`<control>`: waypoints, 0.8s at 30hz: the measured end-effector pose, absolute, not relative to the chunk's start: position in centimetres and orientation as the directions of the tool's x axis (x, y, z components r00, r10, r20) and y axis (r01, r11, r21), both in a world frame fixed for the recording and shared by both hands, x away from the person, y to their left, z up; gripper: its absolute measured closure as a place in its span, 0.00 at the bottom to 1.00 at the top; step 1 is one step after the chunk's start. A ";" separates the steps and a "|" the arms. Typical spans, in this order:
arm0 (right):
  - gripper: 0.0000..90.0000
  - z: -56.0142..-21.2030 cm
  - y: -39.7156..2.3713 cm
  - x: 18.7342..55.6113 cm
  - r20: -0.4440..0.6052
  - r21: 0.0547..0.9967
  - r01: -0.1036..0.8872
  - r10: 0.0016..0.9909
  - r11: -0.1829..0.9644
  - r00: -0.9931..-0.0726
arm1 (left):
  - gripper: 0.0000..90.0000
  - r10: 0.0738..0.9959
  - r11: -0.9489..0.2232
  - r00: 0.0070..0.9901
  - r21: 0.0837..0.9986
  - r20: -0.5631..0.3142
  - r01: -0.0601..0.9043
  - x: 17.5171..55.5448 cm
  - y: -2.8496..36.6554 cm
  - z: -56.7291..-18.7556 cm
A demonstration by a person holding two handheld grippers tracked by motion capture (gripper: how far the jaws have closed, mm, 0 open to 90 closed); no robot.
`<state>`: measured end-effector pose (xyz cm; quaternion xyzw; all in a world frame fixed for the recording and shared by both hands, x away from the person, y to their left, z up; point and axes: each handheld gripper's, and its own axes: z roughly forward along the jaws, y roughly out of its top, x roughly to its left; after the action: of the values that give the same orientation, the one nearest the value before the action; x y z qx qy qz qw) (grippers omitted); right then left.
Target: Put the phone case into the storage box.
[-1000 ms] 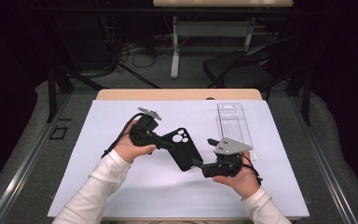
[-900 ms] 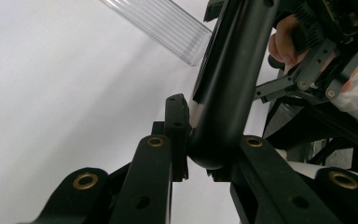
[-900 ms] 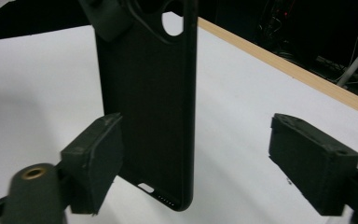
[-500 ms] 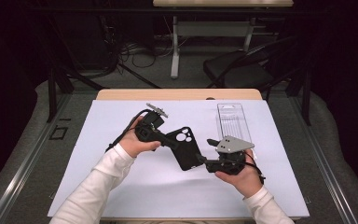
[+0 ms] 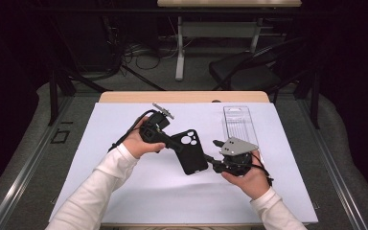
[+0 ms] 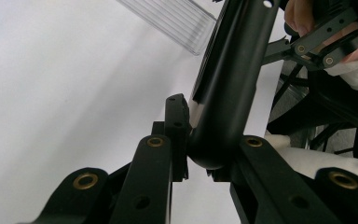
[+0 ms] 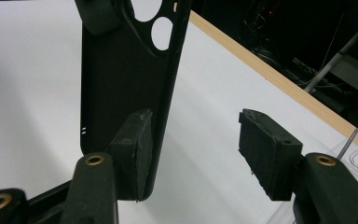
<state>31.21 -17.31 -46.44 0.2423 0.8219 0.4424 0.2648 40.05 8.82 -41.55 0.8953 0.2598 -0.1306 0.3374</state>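
A black phone case (image 5: pixel 191 151) with round camera holes hangs above the white mat (image 5: pixel 124 191) between both hands. My left gripper (image 5: pixel 175 143) is shut on its upper end; in the left gripper view the jaws clamp the case (image 6: pixel 223 93) edge-on. My right gripper (image 5: pixel 211 160) reaches its lower right corner. Its jaws have just been closing with the case (image 7: pixel 121 70) between them. One pad (image 7: pixel 135 140) lies against the case. The other pad (image 7: pixel 265 149) still stands well apart from it.
A clear plastic package (image 5: pixel 240 125) lies on the mat behind the right hand, also seen as the clear package (image 6: pixel 168 18). The table's wooden far edge (image 5: pixel 182 97) borders a dark floor with a chair (image 5: pixel 249 72) and cables.
The left hand has lifted and tilted slightly with the case. The right gripper has kept its place at the case's lower corner.
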 end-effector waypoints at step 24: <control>0.57 -44.1 -16.3 32.1 -0.357 0.785 0.065 0.536 0.616 -0.766 | 0.90 0.405 -0.697 0.823 0.448 -0.398 0.560 41.4 7.7 -41.4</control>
<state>32.12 -16.32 -44.14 0.1767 0.8497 0.4009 0.2933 41.38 7.73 -41.35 0.9111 0.2646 -0.1356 0.2853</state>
